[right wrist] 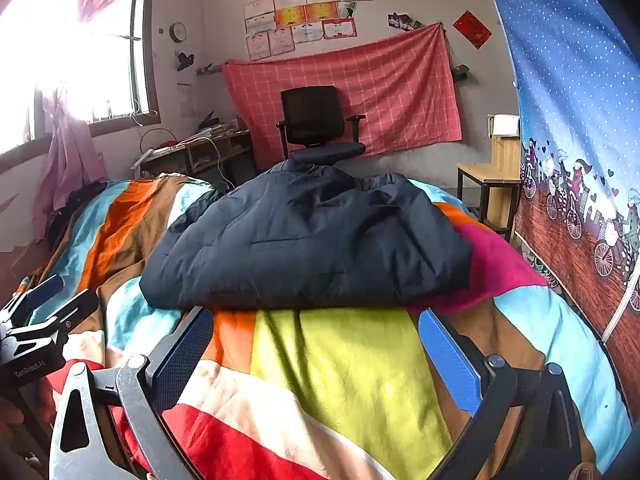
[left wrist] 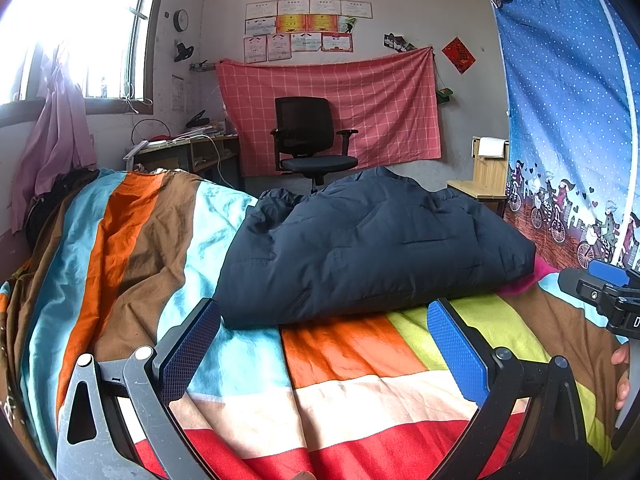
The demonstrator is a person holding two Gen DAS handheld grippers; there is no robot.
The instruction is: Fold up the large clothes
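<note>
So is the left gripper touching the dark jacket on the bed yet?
Apart. In the left wrist view the left gripper is open, and striped bedspread shows between its fingertips and the navy jacket.

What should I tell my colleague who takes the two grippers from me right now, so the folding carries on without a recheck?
Left gripper: open, holding nothing, short of the jacket's near edge.
Right gripper: open, holding nothing, also short of that edge.
The dark navy padded jacket lies in a thick, compact heap on the striped bedspread, ahead of both grippers; neither touches it.
Done: it looks at least partly folded, with no sleeve spread out in view, but how many folds is unclear.
Left: probably check the far side, which is hidden, then decide on one more fold or tidying.
</note>
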